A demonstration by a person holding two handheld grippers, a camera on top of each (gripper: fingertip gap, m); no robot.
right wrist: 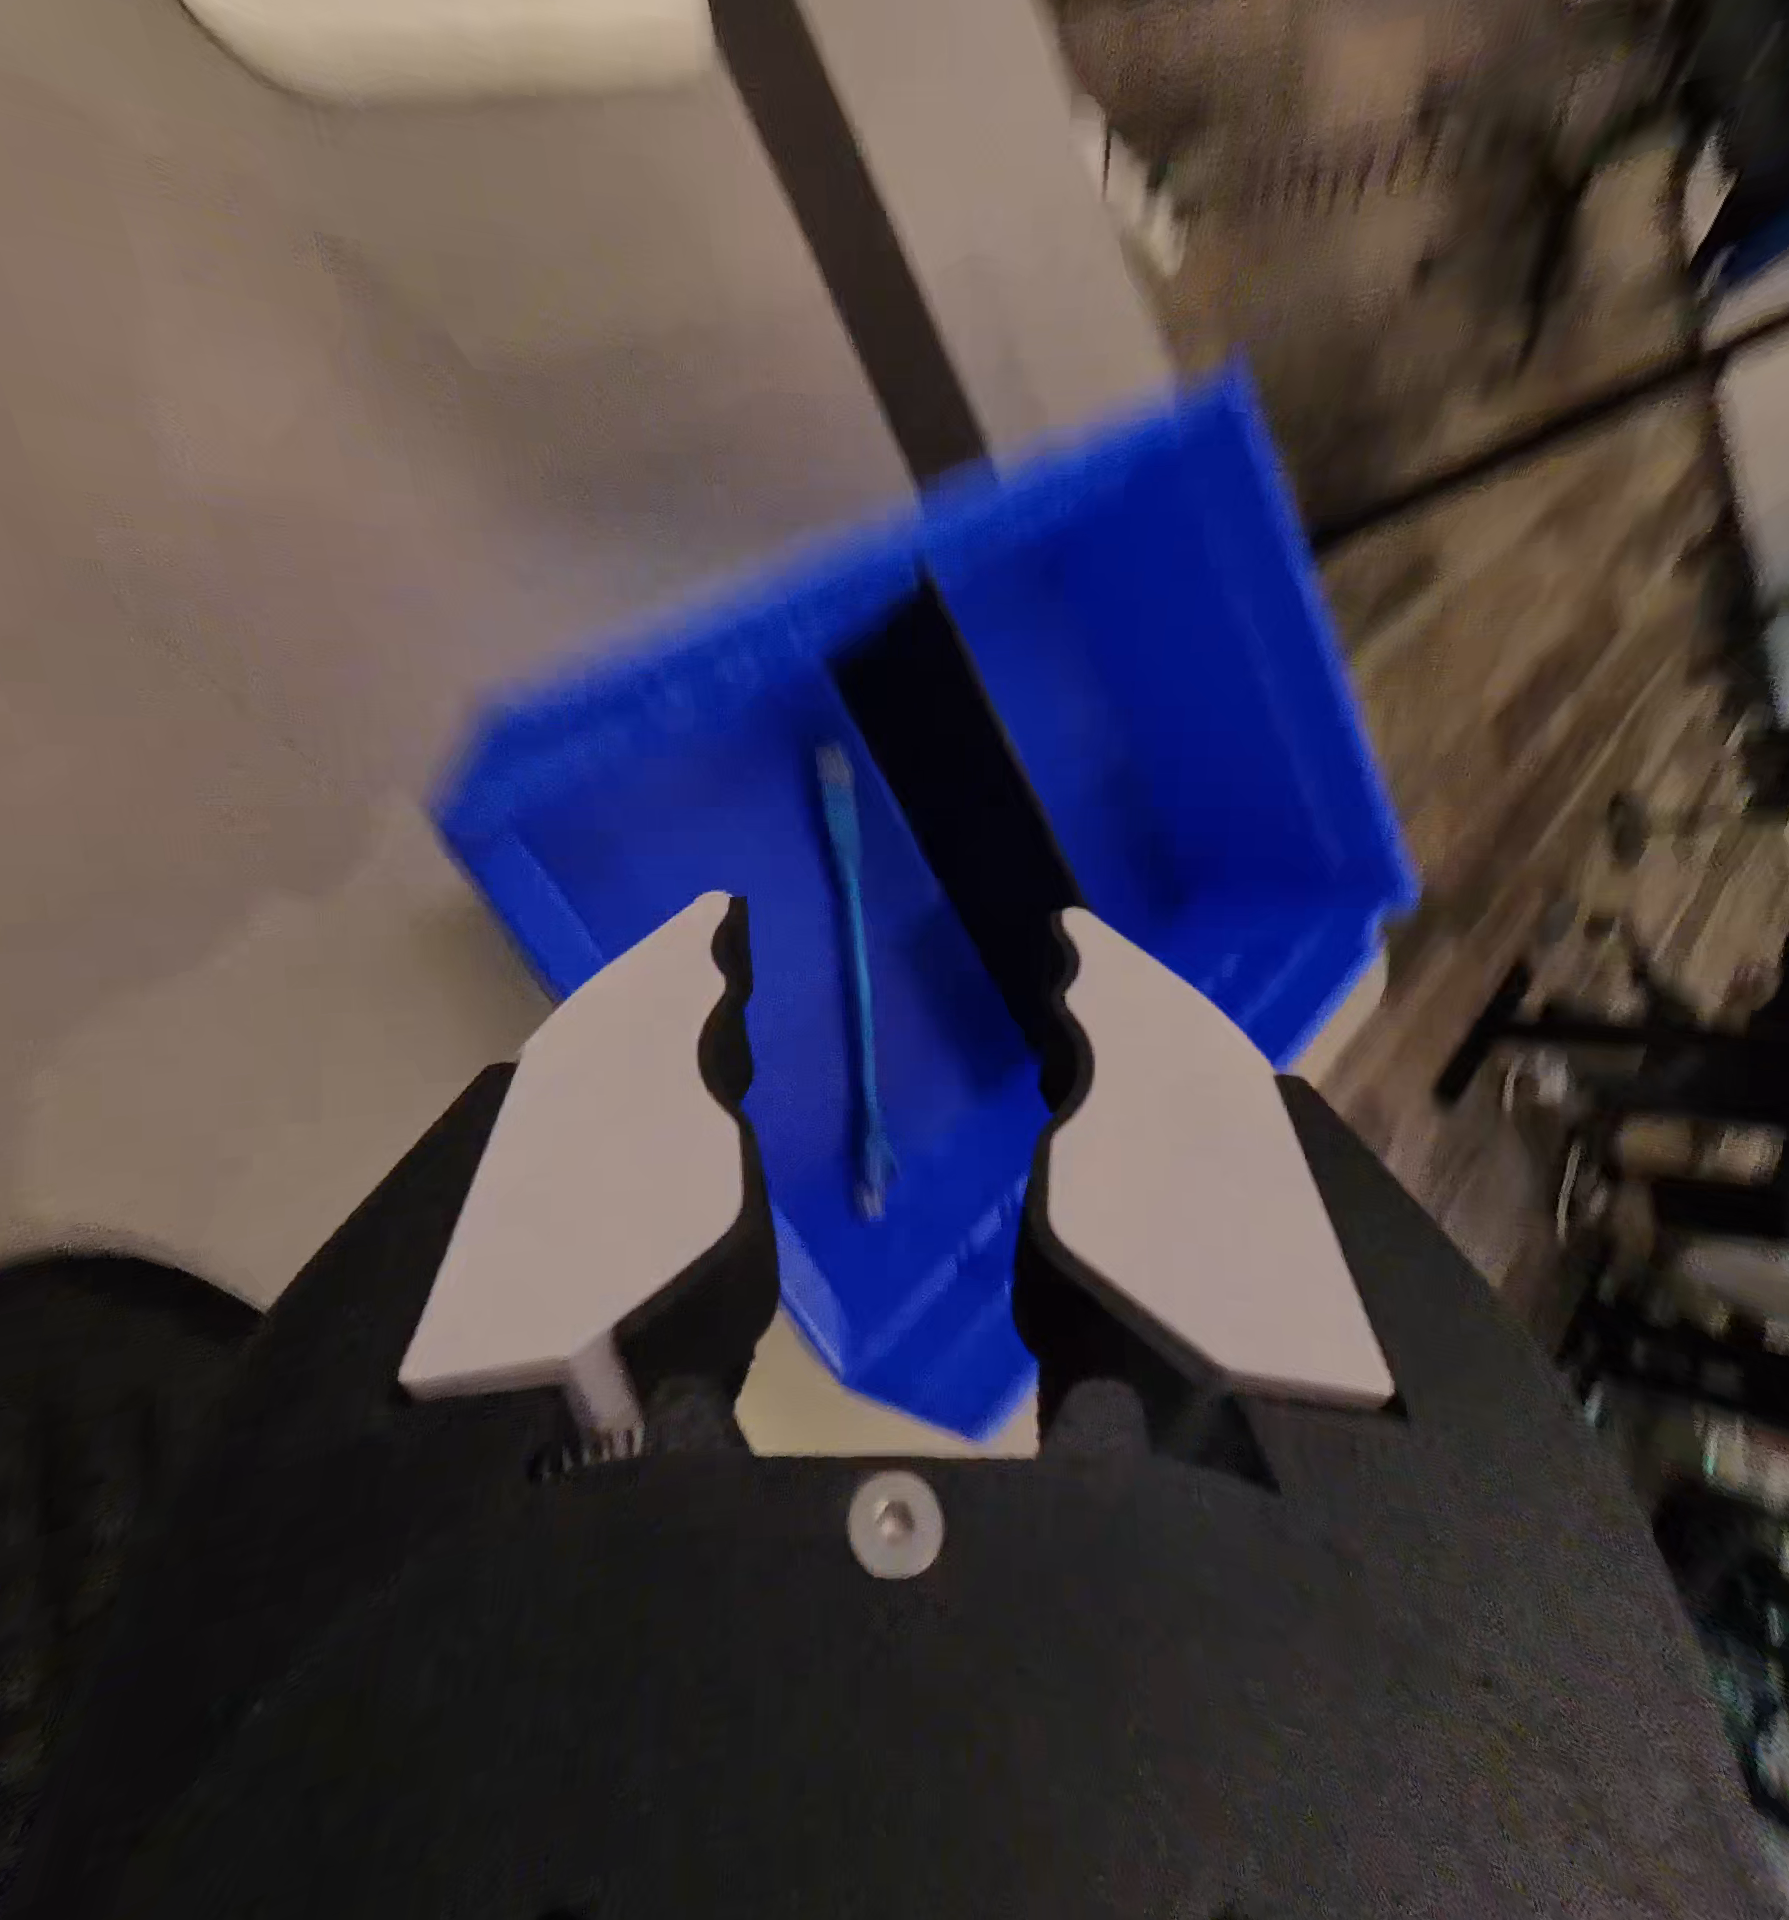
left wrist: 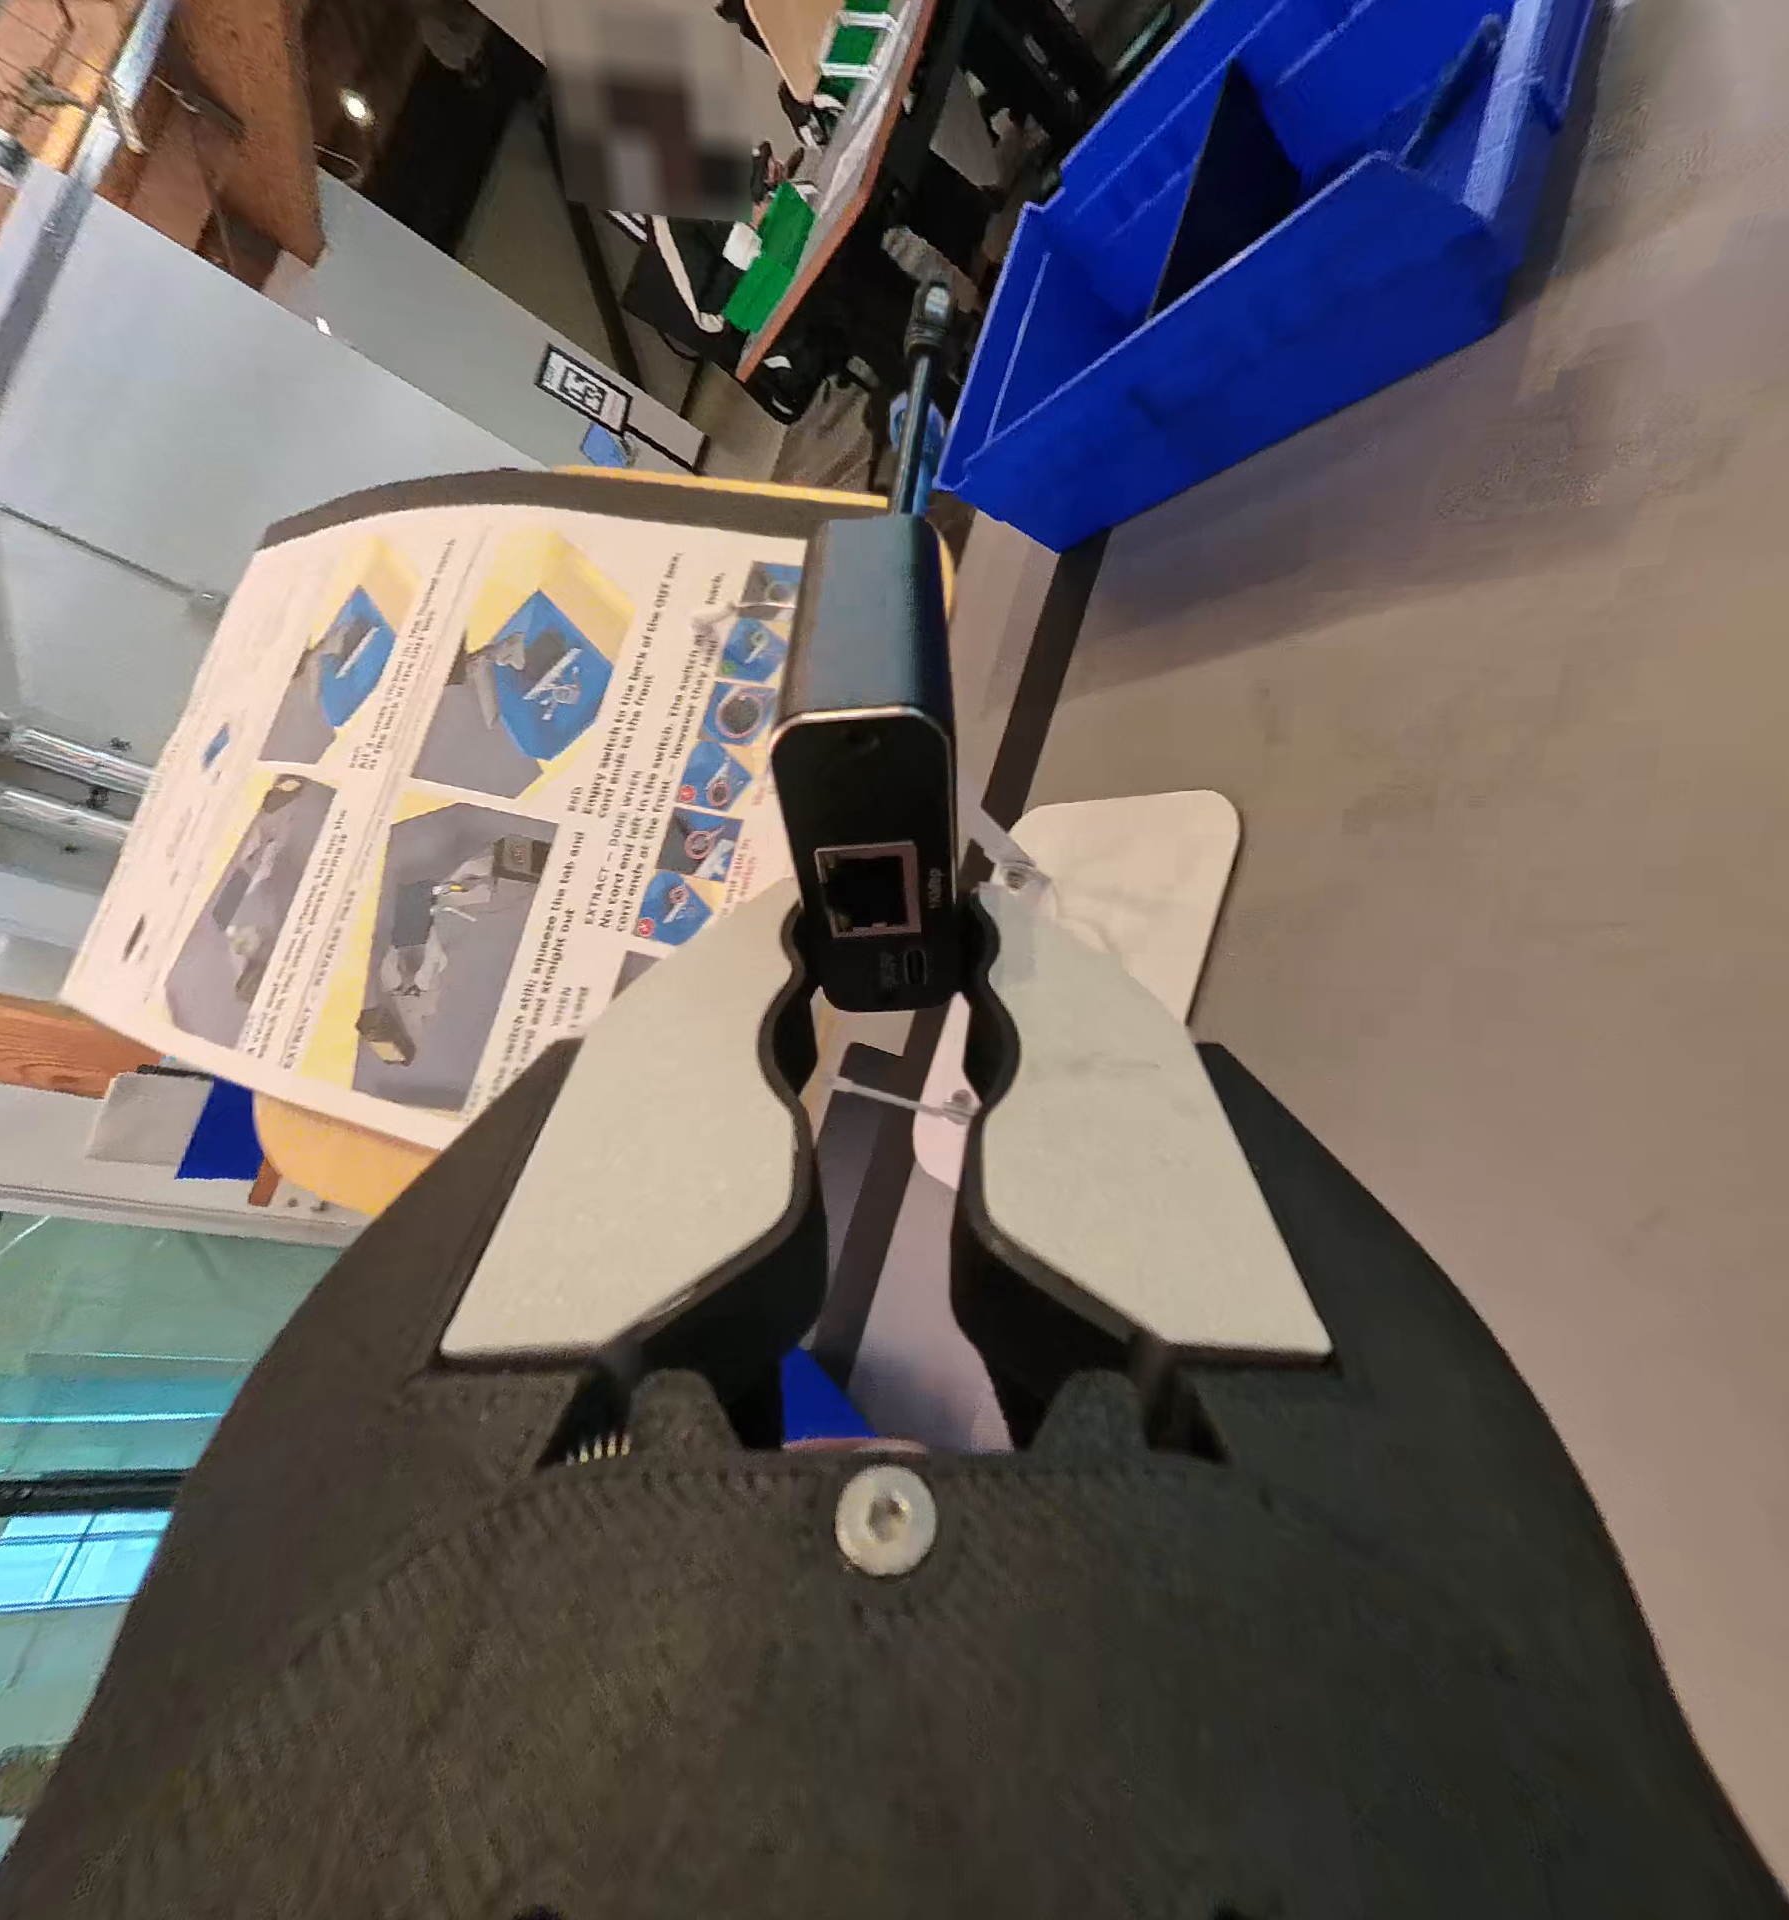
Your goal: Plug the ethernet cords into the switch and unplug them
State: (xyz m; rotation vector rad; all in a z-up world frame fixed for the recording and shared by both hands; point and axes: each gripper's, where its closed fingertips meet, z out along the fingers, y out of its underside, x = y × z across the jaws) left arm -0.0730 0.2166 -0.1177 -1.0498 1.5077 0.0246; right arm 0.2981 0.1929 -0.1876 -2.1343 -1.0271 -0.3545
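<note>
While the left claw (left wrist: 888, 961) pinched the lower end of a small black switch (left wrist: 869, 769), both pads pressed against the device's sides, and its end face with an unplugged ethernet port looked back toward the camera. From the switch's far end a dark cord (left wrist: 921, 416) ran away past the corner of a blue bin (left wrist: 1233, 343) that stood on the grey table (left wrist: 1492, 935). Behind the switch, on the left, stood a printed instruction sheet (left wrist: 402, 810) on a clear stand, and a white rounded card (left wrist: 1150, 894) lay on the table just to the right of the claw.

Seen from the right wrist, the right claw (right wrist: 895, 940) stood wide open with nothing between its fingers, poised above the blue bin. A black divider (right wrist: 957, 790) split the bin in two compartments. One light-blue ethernet cord (right wrist: 859, 977) lay loose on the floor of the left compartment, close beside the divider, apart from both fingers. That view was blurred, so the right compartment's contents could not be made out.
</note>
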